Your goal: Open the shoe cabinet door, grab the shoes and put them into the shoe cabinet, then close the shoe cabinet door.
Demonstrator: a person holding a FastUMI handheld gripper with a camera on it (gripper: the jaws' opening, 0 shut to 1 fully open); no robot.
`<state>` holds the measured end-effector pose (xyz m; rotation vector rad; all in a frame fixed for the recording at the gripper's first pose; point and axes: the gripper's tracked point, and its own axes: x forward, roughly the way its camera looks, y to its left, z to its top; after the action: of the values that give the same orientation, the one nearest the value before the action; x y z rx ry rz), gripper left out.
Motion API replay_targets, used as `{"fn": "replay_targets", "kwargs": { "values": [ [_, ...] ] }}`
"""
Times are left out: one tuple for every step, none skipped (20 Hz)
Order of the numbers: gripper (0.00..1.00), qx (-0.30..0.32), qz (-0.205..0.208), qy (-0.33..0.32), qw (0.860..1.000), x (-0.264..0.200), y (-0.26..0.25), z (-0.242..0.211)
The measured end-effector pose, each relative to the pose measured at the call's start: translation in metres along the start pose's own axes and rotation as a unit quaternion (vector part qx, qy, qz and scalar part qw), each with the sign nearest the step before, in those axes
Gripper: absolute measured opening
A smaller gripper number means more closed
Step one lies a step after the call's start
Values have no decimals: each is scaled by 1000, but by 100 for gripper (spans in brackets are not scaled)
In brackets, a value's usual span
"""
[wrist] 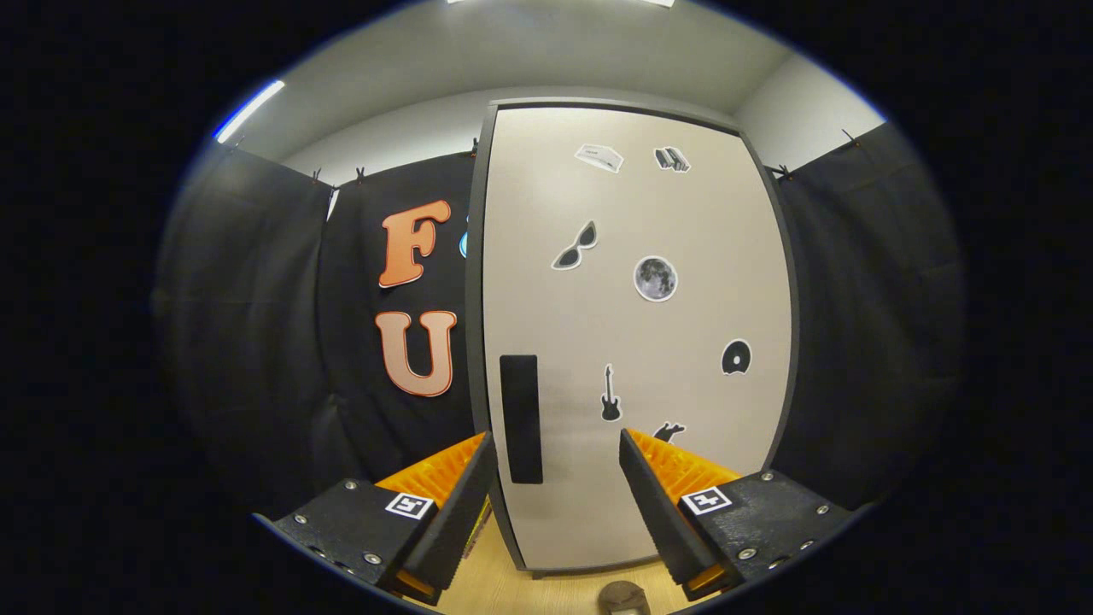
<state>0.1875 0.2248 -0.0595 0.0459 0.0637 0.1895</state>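
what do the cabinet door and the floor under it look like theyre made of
Shoe cabinet door: probably matte beige laminated board with a dark edge band; flat, dull sheen, stickers on it.
Floor: pale wood or wood-look laminate; faint grain shows.
The gripper is open, its fingers short of the shut door.

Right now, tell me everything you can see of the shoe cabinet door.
The shoe cabinet door is a tall, pale, smooth panel in a dark frame, standing upright and shut. A black vertical handle sits low near one edge. Small stickers dot its face: sunglasses, a moon, a guitar, a disc. It stands on the wooden floor before black cloth. The gripper is open, just short of the handle, touching nothing.
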Motion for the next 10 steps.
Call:
{"fn": "replay_targets", "kwargs": {
  "values": [
    [89, 2, 4, 3, 1000, 8, 3, -3],
    [87, 2, 8, 6, 1000, 16, 6, -6],
    [85, 2, 12, 8, 1000, 21, 8, -8],
    [82, 1, 17, 9, 1000, 29, 12, -11],
    [80, 0, 20, 11, 1000, 36, 15, -13],
    [77, -2, 23, 13, 1000, 44, 19, -16],
    [76, -5, 25, 14, 1000, 50, 21, -18],
    [73, -8, 26, 13, 1000, 55, 23, -19],
    [72, -9, 28, 13, 999, 60, 24, -20],
    [70, -9, 31, 14, 999, 64, 25, -21]
  ]
}}
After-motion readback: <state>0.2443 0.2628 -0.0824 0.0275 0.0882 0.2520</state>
